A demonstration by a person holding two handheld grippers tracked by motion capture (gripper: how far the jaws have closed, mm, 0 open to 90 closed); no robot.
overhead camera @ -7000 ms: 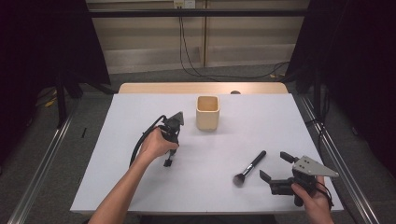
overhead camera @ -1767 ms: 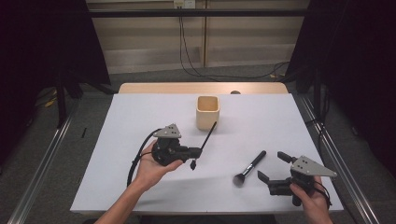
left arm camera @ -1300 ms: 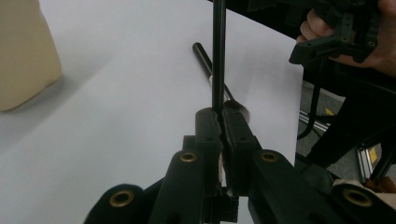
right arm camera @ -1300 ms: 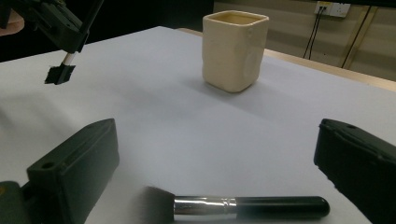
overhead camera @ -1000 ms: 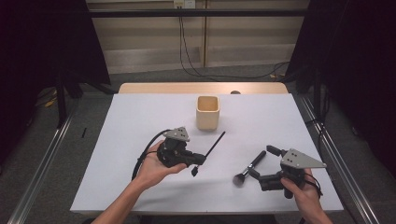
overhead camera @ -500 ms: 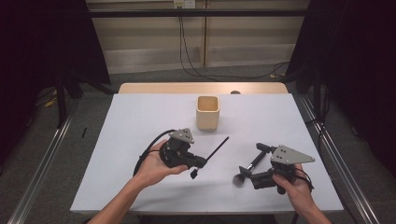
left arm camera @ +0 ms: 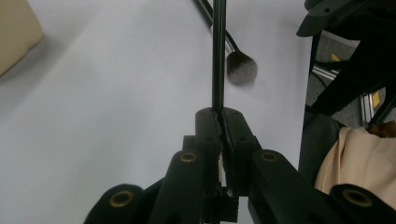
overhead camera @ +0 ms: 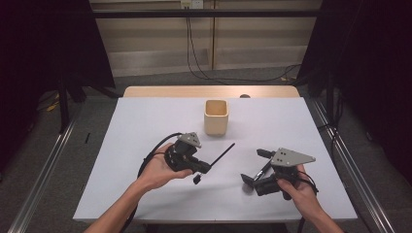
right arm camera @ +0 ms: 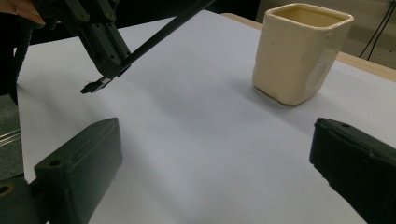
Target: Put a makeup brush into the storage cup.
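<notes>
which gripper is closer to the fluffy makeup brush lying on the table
Right. The right gripper is right over the fluffy brush; the left gripper, holding a thin brush, is farther off.

The cup point(right arm camera: 299, 51) at 12 o'clock looks like glazed ceramic, cream and faintly glossy. The table point(overhead camera: 145, 126) has a smooth, matt white top with a bare wood edge. The thin brush point(left arm camera: 218, 56) handle is glossy black; the makeup brush point(left arm camera: 241, 67) at 1 o'clock has soft, fluffy bristles.
</notes>
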